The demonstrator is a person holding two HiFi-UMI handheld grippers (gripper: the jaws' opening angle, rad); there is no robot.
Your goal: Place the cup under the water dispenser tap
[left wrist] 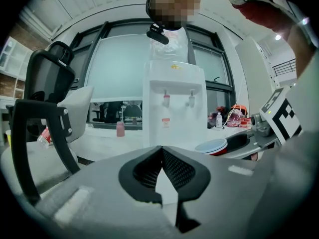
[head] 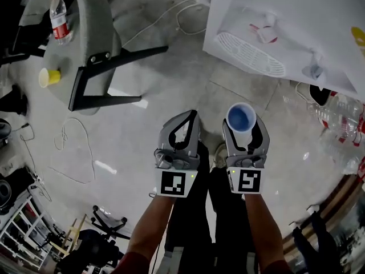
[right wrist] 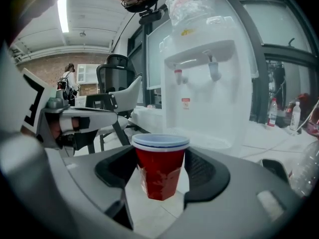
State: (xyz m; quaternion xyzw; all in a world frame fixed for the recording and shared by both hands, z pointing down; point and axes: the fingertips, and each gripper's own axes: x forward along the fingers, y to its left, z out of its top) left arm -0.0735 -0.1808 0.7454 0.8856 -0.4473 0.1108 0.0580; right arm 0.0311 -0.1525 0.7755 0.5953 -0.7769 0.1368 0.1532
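We find the carrying step in hand. The right gripper point(head: 246, 131) pinches the red cup point(right wrist: 160, 171) upright, still apart from the water dispenser point(right wrist: 209, 103). The left gripper point(left wrist: 160, 151) is pressed together and empty. We judge the next move is an advance to set the cup beneath a tap point(right wrist: 178, 75).

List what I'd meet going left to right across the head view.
yellow cup → black chair frame → left gripper, jaws together → right gripper holding the cup → clear bottles. The water dispenser is left out, since it overlaps the right gripper and the bottles.
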